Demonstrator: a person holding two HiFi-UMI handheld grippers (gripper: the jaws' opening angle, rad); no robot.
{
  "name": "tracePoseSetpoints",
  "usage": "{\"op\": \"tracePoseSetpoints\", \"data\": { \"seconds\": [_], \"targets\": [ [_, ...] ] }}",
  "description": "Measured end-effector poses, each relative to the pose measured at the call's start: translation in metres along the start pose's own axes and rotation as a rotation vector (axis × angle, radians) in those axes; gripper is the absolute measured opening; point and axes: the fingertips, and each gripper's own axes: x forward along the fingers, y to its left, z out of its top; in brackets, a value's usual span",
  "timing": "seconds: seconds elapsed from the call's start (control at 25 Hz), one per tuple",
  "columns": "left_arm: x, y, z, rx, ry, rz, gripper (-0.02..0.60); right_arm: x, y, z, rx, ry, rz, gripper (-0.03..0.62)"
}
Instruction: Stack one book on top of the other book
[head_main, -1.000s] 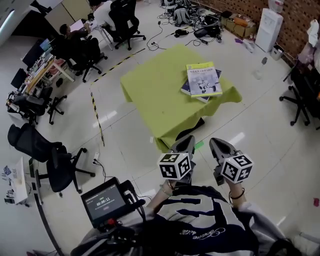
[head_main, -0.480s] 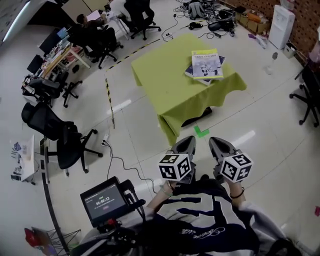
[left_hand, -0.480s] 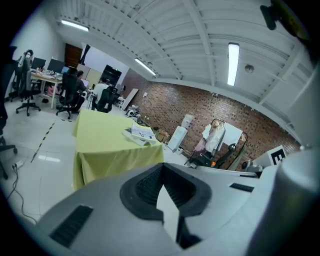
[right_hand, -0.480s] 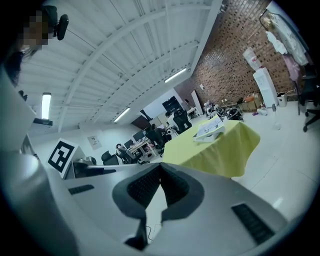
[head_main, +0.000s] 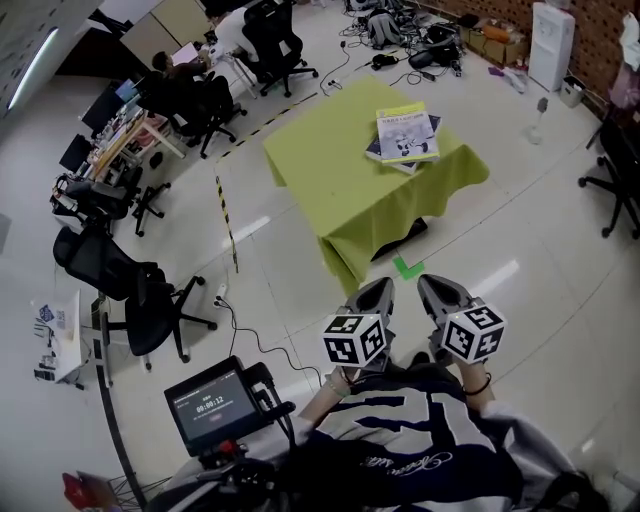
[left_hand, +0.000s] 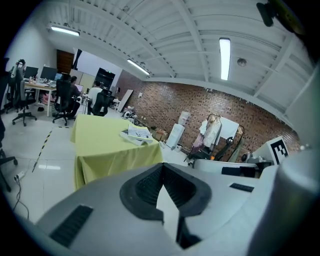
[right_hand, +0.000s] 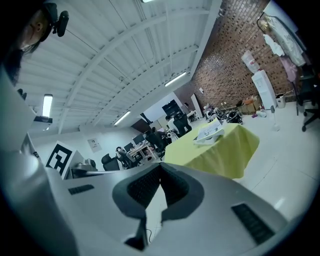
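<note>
Two books lie stacked on the table with the yellow-green cloth (head_main: 330, 170). The top book (head_main: 405, 133) has a yellow and white cover. The dark blue book (head_main: 376, 151) under it shows only at its edges. The stack also appears as a small pale stack (left_hand: 136, 134) in the left gripper view and as a distant stack (right_hand: 210, 132) in the right gripper view. My left gripper (head_main: 379, 290) and right gripper (head_main: 433, 285) are held side by side near my body, well short of the table. Both are shut and hold nothing.
Black office chairs (head_main: 120, 290) stand to the left on the white floor. A black and yellow tape line (head_main: 228, 225) and a green floor mark (head_main: 406, 267) lie near the table. Desks with seated people (head_main: 190, 75) are at the back left. A screen (head_main: 212, 408) hangs at my chest.
The table with the books now sits farther away and higher in the head view, as the view has drawn back from it. Both grippers keep their place near my body.
</note>
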Motion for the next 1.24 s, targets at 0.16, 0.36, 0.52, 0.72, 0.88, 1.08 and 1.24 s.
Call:
{"op": "tracePoseSetpoints", "data": {
  "seconds": [0.16, 0.36, 0.52, 0.72, 0.88, 1.08, 1.24],
  "targets": [
    [-0.008, 0.005, 0.001, 0.015, 0.003, -0.018, 0.005, 0.006, 0.011, -0.006, -0.003, 0.010, -0.004, -0.003],
    [-0.018, 0.020, 0.010, 0.013, -0.013, -0.025, 0.005, 0.021, 0.029, -0.009, -0.015, 0.022, -0.003, -0.003],
    [-0.024, 0.036, 0.012, -0.002, -0.016, -0.025, 0.005, 0.033, 0.040, -0.012, -0.023, 0.028, -0.008, -0.003],
    [-0.027, 0.050, 0.016, -0.016, -0.025, -0.030, 0.005, 0.042, 0.045, -0.016, -0.026, 0.036, -0.020, -0.003],
    [-0.031, 0.055, 0.016, -0.019, -0.033, -0.034, 0.005, 0.043, 0.051, -0.019, -0.024, 0.035, -0.021, -0.004],
    [-0.033, 0.056, 0.015, -0.012, -0.030, -0.044, 0.005, 0.044, 0.055, -0.019, -0.035, 0.032, -0.023, -0.003],
    [-0.034, 0.062, 0.019, -0.006, -0.034, -0.056, 0.005, 0.050, 0.061, -0.019, -0.038, 0.024, -0.028, -0.003]
  ]
}}
